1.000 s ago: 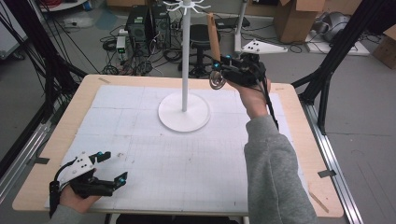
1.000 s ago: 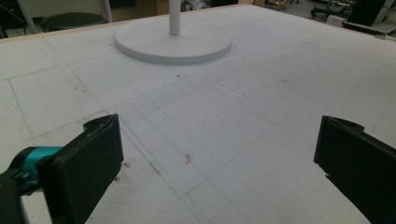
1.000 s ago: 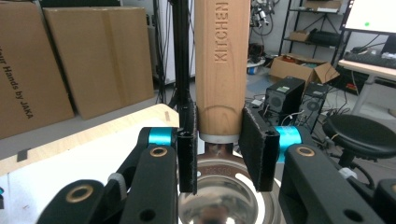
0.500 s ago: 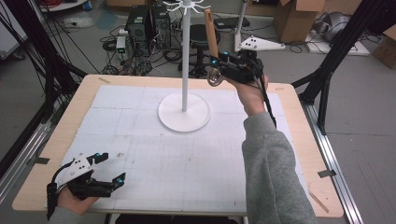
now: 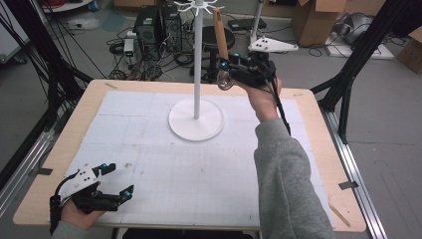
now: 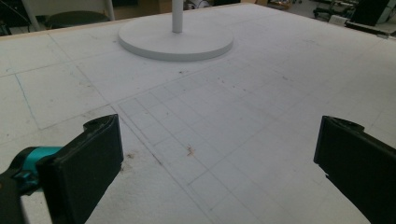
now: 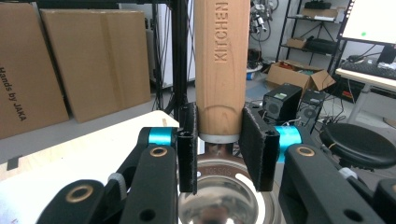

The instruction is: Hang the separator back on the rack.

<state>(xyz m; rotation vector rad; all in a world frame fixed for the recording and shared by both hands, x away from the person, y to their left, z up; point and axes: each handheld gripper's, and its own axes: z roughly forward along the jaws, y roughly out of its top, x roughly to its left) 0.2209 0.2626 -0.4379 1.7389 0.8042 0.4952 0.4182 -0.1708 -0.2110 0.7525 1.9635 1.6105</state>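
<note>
A white stand has a thin pole rising from a round base at the table's far middle, with hooks at its top. My right gripper is held in the air just right of the pole. It is shut on a spoon-like utensil, at the low end of its wooden handle, which points up. The utensil's metal bowl hangs below the jaws. In the right gripper view both pads clamp the handle above the bowl. My left gripper rests open on the mat at the front left, holding nothing, and faces the base.
A white gridded mat covers most of the wooden table. Behind the table stand computer cases, cables, a black stool and cardboard boxes. Black frame struts flank the table.
My right gripper has carried the utensil a little left and upward, closer to the stand's pole. The left gripper has stayed almost in place at the front left.
</note>
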